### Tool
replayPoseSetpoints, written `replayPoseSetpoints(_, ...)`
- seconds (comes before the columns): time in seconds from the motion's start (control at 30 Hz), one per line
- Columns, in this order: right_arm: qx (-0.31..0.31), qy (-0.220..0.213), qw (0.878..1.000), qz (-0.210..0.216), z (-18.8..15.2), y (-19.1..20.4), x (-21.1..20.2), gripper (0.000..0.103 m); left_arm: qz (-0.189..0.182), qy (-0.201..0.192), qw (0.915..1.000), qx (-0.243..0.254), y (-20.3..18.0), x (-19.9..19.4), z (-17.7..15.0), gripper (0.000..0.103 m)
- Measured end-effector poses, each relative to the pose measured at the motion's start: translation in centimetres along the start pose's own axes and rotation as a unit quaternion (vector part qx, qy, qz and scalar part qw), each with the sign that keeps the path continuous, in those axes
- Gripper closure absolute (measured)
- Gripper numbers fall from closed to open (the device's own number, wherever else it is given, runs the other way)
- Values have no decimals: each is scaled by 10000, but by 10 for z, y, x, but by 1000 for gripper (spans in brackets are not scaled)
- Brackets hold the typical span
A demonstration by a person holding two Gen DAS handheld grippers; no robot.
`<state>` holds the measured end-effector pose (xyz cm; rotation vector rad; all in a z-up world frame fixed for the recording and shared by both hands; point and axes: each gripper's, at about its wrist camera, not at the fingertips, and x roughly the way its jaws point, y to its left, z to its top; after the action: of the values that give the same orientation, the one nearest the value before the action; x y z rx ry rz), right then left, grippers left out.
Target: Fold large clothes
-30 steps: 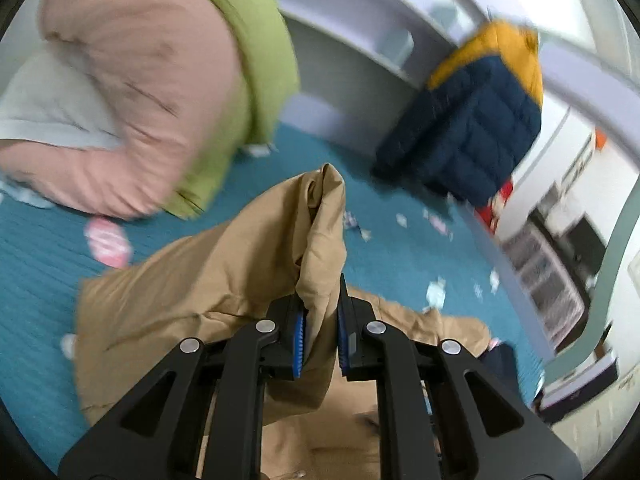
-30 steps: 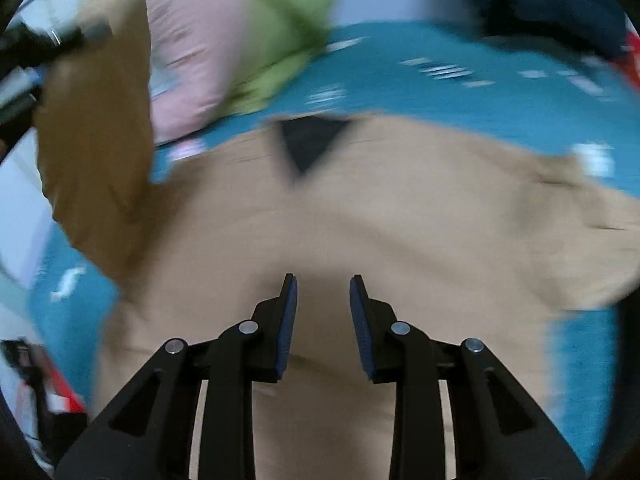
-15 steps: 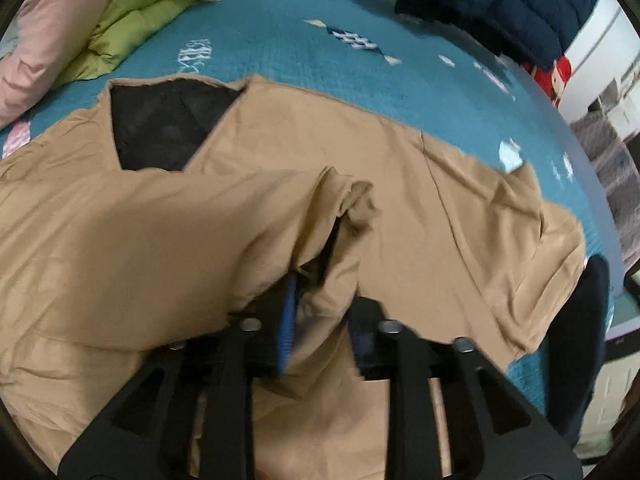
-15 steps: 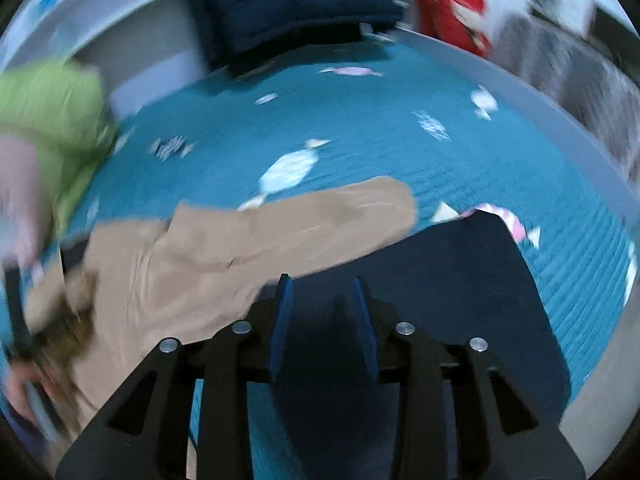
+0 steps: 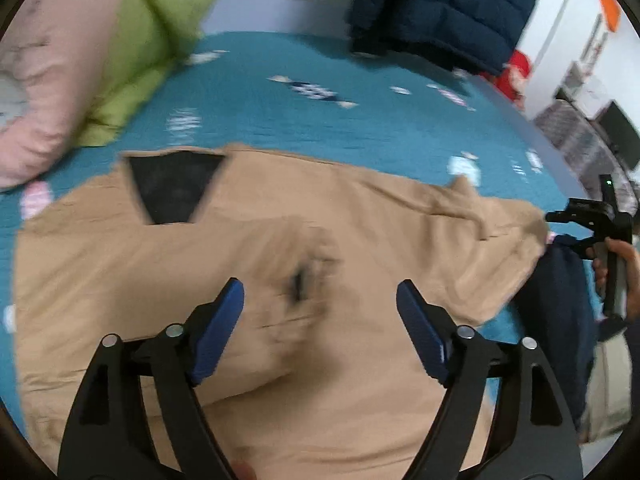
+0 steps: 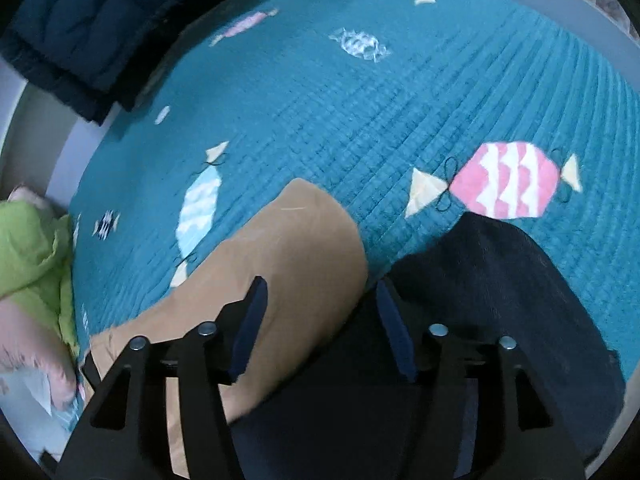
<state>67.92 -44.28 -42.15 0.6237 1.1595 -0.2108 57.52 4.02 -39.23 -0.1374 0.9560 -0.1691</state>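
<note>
A large tan jacket point(image 5: 360, 216) with a black lining at the neck point(image 5: 172, 184) lies spread on the teal bed cover point(image 5: 320, 120). One sleeve lies folded across its chest. My left gripper point(image 5: 320, 312) is open and empty just above the folded sleeve. My right gripper point(image 6: 320, 316) is open, its fingers on either side of the other tan sleeve end point(image 6: 292, 248), next to a dark navy cloth point(image 6: 480, 288). The right gripper also shows in the left wrist view point(image 5: 600, 232), at the jacket's right sleeve.
A pink and green duvet roll point(image 5: 80, 60) lies at the back left. A navy padded jacket point(image 5: 440, 12) hangs at the back of the bed. The teal cover point(image 6: 400, 100) has candy prints. The bed edge runs along the right.
My left gripper laid the sleeve across the jacket and opened, letting it go. My right gripper swung to the other sleeve end and opened wider.
</note>
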Motion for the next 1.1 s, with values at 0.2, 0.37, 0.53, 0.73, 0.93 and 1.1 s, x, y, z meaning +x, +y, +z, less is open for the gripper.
replayPoseSetpoints(0.2,145,205,9989,392,4,-6,19,88,861,-1,9959,-281,72,-25,-11,21)
replayPoseSetpoints(0.37,-403,-715,9943,683,-15,25,-22,93,1176,79,9904,-720,136,-45,-33,20)
replayPoseSetpoints(0.53,-1569,-1494,9697,1124,-65,113,-87,93,1438,168,9834,-1090,184,-62,-58,20)
replayPoseSetpoints(0.73,-3142,-1672,9129,1996,-184,248,-137,93,1391,165,9807,-1365,210,-79,-83,20)
replayPoseSetpoints(0.93,-3711,-1303,8789,2697,-295,352,-127,93,1379,130,9777,-1580,235,-96,-99,20)
replayPoseSetpoints(1.1,-4012,-512,8728,2732,-369,412,-69,92,1449,142,9725,-1819,261,-109,-113,20)
